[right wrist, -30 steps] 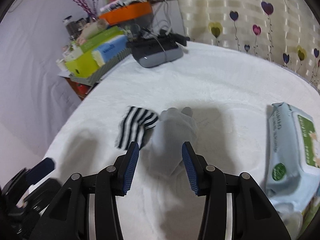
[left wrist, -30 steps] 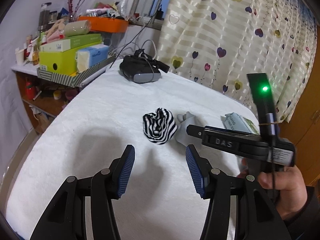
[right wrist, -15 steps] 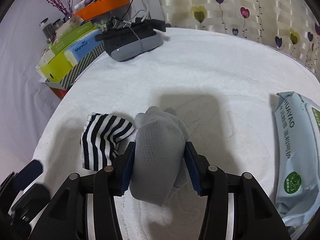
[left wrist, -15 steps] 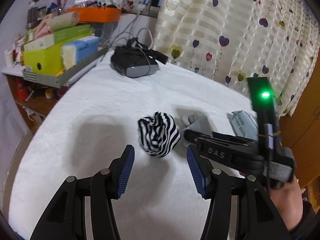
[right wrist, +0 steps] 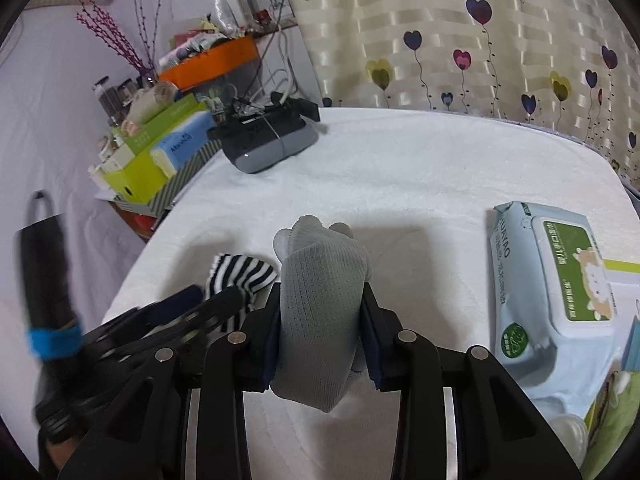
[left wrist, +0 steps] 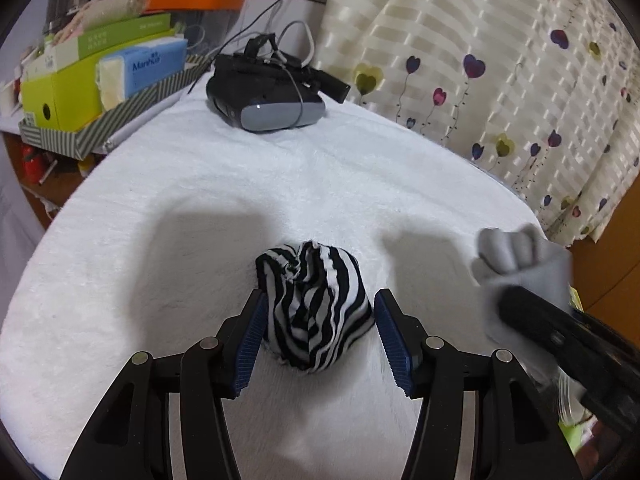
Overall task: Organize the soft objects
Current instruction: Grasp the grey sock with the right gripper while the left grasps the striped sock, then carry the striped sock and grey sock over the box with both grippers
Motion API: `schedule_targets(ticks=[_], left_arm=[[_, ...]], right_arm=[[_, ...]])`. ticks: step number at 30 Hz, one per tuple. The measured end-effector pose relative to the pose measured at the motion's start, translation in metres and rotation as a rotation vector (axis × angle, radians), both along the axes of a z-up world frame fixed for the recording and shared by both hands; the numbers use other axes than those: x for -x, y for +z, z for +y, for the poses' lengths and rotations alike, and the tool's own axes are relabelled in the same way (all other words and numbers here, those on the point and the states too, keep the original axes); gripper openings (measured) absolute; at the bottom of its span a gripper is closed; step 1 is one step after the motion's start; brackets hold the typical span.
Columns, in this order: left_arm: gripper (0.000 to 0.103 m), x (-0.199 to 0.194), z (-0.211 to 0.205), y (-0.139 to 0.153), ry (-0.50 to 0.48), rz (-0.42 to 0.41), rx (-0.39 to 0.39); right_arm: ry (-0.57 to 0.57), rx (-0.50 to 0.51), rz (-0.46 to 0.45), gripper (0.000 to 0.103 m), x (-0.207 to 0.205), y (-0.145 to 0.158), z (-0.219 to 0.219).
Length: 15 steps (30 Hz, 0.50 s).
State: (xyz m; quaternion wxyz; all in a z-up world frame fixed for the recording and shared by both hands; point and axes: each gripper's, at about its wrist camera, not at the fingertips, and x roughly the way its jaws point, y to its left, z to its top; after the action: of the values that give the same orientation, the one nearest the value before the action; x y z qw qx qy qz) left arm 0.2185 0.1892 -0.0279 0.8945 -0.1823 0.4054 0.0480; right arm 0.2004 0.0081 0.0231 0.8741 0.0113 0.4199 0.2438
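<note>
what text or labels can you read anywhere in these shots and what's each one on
"Manhua": on the blue tissue pack in the striped tray.
"HUANAO", partly legible: down the side of the wet wipes pack.
Green lid label on the wipes: Chinese characters, too small to read.
Green box above the tissues: faint print, blurred.
Nothing readable on the headset, either sock, or the grippers.

Lying on bed [left wrist: 180,184]: headset [left wrist: 266,98] far back, sock bundle [left wrist: 316,304] in front, wipes pack [right wrist: 548,292] at right.

Dim indoor light, soft shadows, fisheye-warped edges, slight motion blur.
</note>
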Motion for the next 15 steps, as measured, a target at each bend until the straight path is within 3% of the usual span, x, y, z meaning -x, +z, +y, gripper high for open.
schedule_targets(ticks=[4,6,8,10,15], left_arm=[[0.054,-0.010,-0.006,-0.007,0.003,0.027,-0.030],[0.046,-0.015,-0.009,-0.012,0.005,0.045,-0.042],[0.029,-0.016,-0.010,-0.014,0.021,0.051,-0.073],[0.017,-0.015,-0.007,-0.014,0.022,0.054,-0.048],[0.012,0.000,-0.009,-0.001,0.019,0.025,-0.036]], right_arm=[[0.009,-0.027,0.001,0.036,0.003,0.004,-0.004],[0.012,-0.034,-0.002,0.036,0.006,0.006,-0.007],[0.014,-0.042,-0.008,0.036,0.008,0.008,-0.010],[0.012,-0.049,-0.010,0.036,0.009,0.010,-0.013],[0.017,-0.059,-0.021,0.036,0.018,0.015,-0.023]])
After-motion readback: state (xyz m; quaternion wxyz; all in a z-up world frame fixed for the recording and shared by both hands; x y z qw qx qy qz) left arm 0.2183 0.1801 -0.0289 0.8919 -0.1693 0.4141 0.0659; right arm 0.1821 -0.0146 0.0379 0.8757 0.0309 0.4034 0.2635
